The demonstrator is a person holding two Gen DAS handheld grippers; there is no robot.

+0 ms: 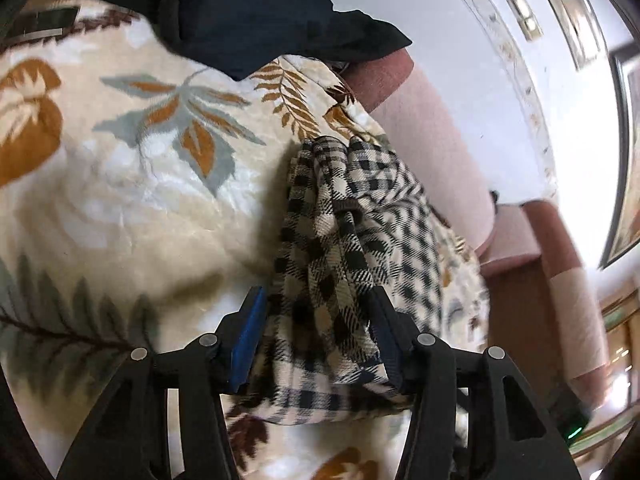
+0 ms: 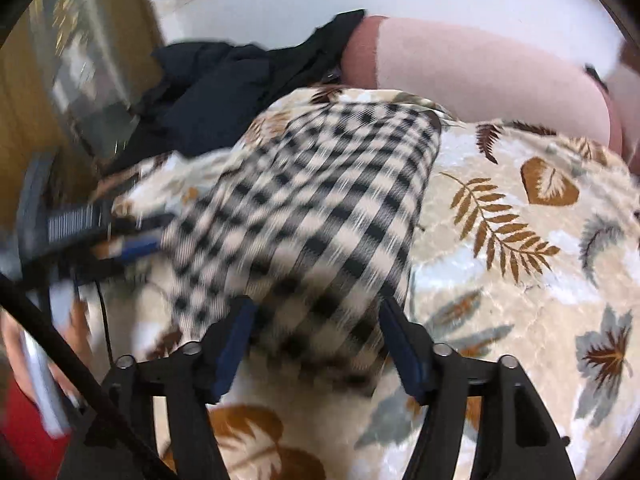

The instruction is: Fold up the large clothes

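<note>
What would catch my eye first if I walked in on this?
Probably the black-and-cream checked garment, lying bunched on a cream blanket patterned with orange and grey leaves. A dark navy garment is heaped at the blanket's far edge, beside a pink padded headboard. Each tool has the checked cloth between its open blue-padded fingers.

no readable text, labels or numbers; barcode-like stripes on left gripper body [image 2: 78, 220] blurred.

A home bedroom: a bed spread with a leaf-patterned blanket [image 1: 120, 168], a pink padded headboard [image 1: 432, 128] against a white wall [image 1: 440, 20], a framed picture [image 1: 630, 168], and clothes lying on the bed, including a dark garment [image 2: 208, 96].
</note>
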